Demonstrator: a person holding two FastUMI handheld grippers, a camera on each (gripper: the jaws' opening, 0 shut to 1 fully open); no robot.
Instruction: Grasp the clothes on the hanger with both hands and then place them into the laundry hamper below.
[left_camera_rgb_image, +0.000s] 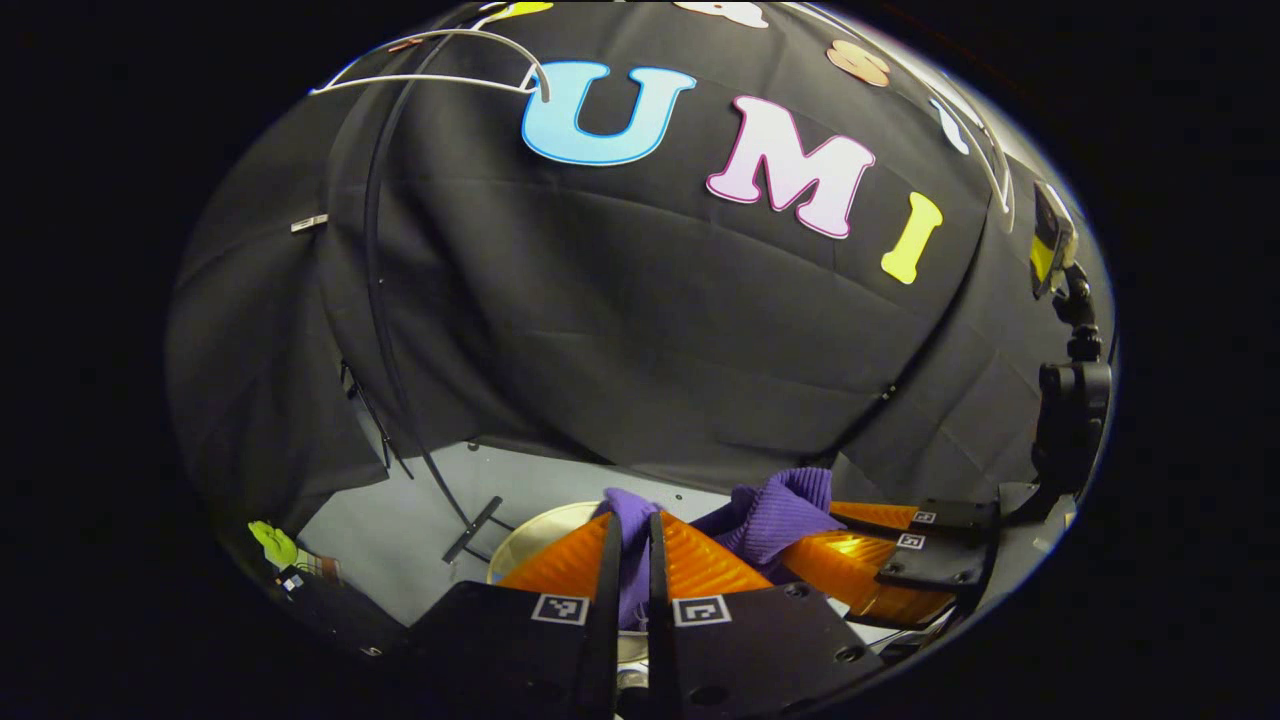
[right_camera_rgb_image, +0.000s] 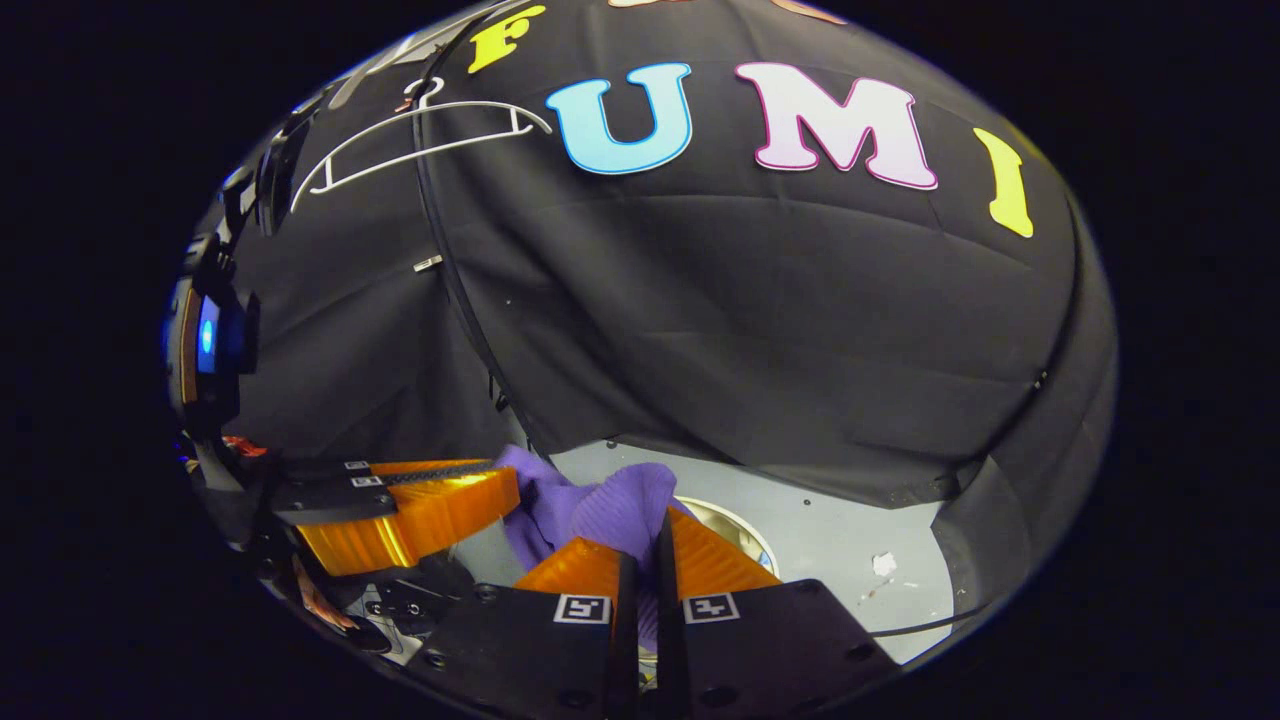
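Observation:
A purple knitted garment hangs between my two grippers. My left gripper is shut on one end of it, cloth pinched between the fingers. In the left gripper view the right gripper grips the garment's other end at the right. In the right gripper view my right gripper is shut on the purple garment, and the left gripper holds it at the left. Below the cloth shows the pale round rim of the laundry hamper. A bare white hanger hangs high up on the left.
A thin black pole of the clothes rack curves down to a foot on the grey floor. A yellow-green object lies at the lower left of the left gripper view. A camera mount stands at the right.

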